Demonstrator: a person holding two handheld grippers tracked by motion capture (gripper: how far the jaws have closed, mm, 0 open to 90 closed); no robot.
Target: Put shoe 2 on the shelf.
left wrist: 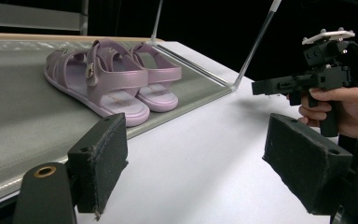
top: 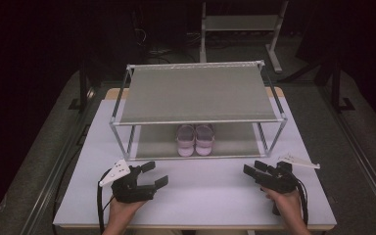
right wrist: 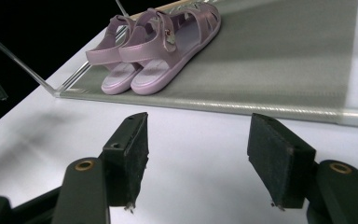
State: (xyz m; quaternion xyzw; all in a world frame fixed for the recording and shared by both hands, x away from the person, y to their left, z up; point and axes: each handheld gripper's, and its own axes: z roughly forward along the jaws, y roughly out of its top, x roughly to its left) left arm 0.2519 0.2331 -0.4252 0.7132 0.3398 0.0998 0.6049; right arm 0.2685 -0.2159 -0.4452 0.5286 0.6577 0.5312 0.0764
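A pair of pink sandals (top: 195, 139) stands side by side on the lower shelf (top: 235, 139) of a metal-framed shoe rack (top: 196, 93), near its front edge. My left gripper (top: 155, 173) rests low over the white table (top: 200, 196) at the front left, open and holding nothing. At the front right my right gripper (top: 252, 167) is open too, with nothing between its pads. In the left gripper view my jaws (left wrist: 203, 163) point past the sandals (left wrist: 112, 79) toward the other gripper (left wrist: 307, 79) in a hand. The right gripper view has my jaws (right wrist: 204, 158) aimed at the sandals (right wrist: 154, 51).
The rack's grey top shelf covers the back half of the table; its thin corner posts (top: 120, 134) stand in front of the grippers. A second metal stand (top: 240, 22) is on the dark floor beyond. Bare table lies between the grippers.
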